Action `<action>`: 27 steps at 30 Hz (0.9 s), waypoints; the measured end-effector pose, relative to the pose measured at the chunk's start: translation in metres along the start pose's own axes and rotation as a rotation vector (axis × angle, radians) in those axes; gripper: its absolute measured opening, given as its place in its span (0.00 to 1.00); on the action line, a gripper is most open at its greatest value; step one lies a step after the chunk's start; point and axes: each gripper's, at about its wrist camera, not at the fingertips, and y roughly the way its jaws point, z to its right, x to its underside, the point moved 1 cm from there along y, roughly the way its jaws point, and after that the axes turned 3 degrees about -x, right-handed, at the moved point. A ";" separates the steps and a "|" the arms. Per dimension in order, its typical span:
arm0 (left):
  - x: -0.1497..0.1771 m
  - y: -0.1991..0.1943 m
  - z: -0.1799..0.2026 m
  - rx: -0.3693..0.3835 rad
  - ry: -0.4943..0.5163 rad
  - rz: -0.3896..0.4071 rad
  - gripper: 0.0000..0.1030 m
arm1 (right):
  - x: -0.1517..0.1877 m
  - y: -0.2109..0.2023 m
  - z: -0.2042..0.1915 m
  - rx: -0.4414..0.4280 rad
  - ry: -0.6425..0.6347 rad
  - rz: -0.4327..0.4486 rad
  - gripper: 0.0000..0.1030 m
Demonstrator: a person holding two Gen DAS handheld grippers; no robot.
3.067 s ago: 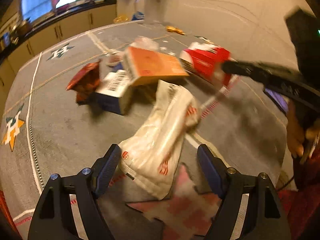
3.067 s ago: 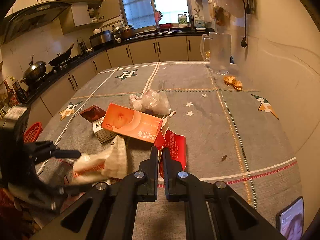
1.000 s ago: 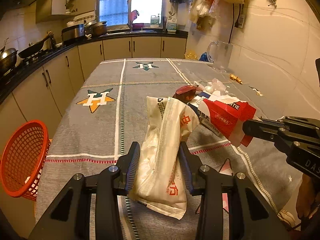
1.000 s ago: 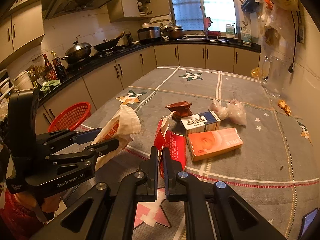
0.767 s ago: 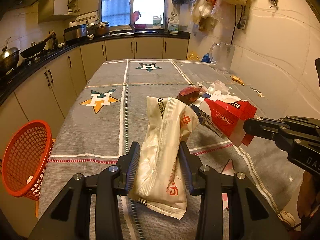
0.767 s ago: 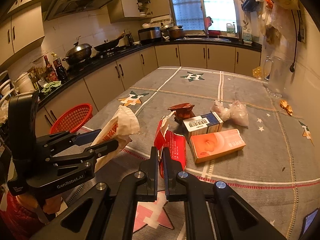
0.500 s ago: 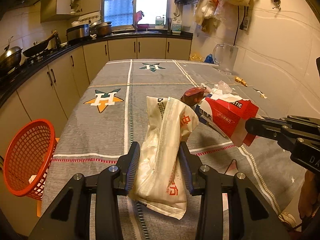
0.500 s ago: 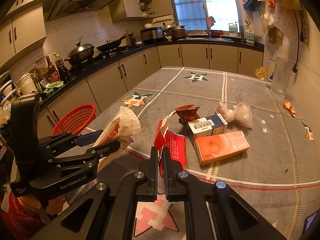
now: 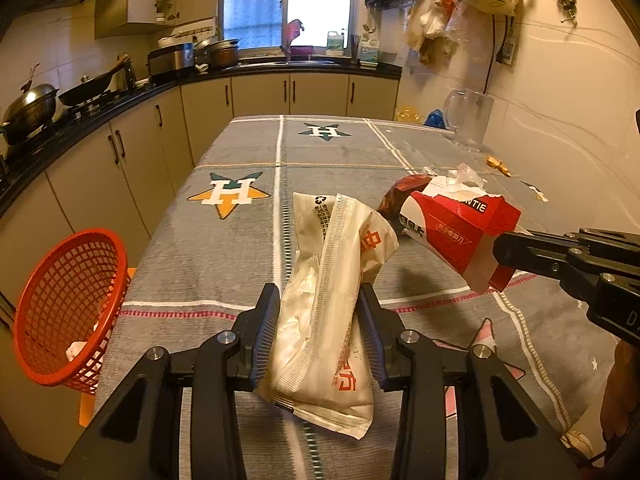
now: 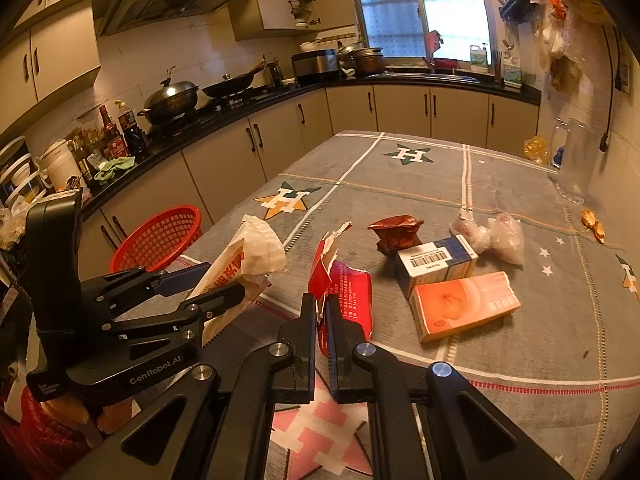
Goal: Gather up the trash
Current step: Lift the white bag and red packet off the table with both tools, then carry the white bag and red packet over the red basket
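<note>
While our left gripper [image 9: 318, 332] is clamping the white wrapper [image 9: 328, 300] and our right gripper [image 10: 320, 320] is pinching the torn red packet [image 10: 346, 292], we are carrying both above the table [image 9: 224, 240]. Beside it, the red basket [image 9: 66, 308] is waiting, with some scrap inside. We are judging 4 pieces left: brown wrapper [image 10: 396, 232], barcode box [image 10: 436, 264], orange box [image 10: 464, 306], plastic bags [image 10: 492, 236].

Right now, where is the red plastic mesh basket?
The red plastic mesh basket sits off the table's left edge, below the grey star-patterned tablecloth, in front of the beige cabinets; the right wrist view shows it left of the white wrapper.
</note>
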 end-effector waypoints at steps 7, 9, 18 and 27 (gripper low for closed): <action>0.001 -0.003 -0.013 -0.024 -0.022 0.010 0.37 | -0.005 0.012 -0.008 -0.020 -0.010 -0.020 0.05; 0.001 -0.003 -0.017 -0.027 -0.031 0.012 0.37 | -0.008 0.015 -0.012 -0.025 -0.017 -0.022 0.05; -0.001 -0.010 -0.043 -0.053 -0.076 0.031 0.38 | -0.021 0.030 -0.029 -0.050 -0.045 -0.035 0.05; -0.002 -0.022 -0.083 -0.106 -0.142 0.061 0.38 | -0.040 0.052 -0.060 -0.110 -0.083 -0.050 0.05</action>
